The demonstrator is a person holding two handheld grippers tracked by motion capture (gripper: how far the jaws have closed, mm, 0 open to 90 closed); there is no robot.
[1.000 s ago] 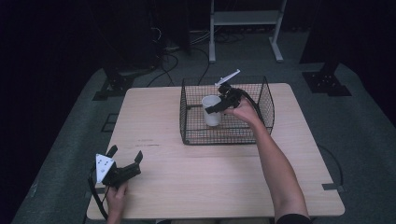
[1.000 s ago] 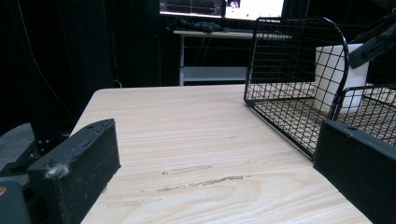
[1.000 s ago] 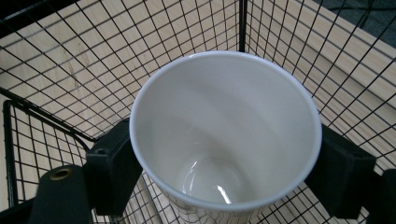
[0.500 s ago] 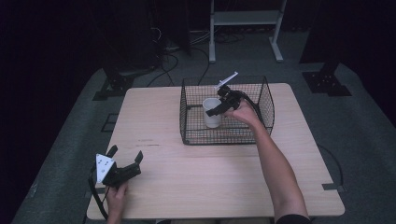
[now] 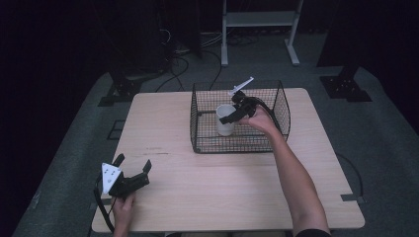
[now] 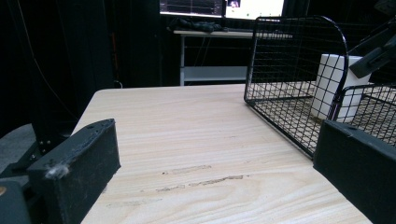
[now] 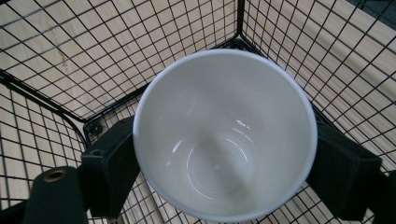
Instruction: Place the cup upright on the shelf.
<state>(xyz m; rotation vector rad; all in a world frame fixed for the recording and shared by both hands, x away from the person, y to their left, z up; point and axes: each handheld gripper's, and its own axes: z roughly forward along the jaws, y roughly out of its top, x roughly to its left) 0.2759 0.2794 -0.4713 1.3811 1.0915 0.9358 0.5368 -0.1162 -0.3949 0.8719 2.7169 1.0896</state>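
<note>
Where tool [image 7: 224, 163] straddles: cup [image 7: 224, 135]

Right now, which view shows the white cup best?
The right gripper view: it looks straight down into the white cup, empty, rim whole, between the black jaws. The high view shows it small, upright in the wire basket beside the right gripper. The left gripper view shows its side behind mesh.
</note>
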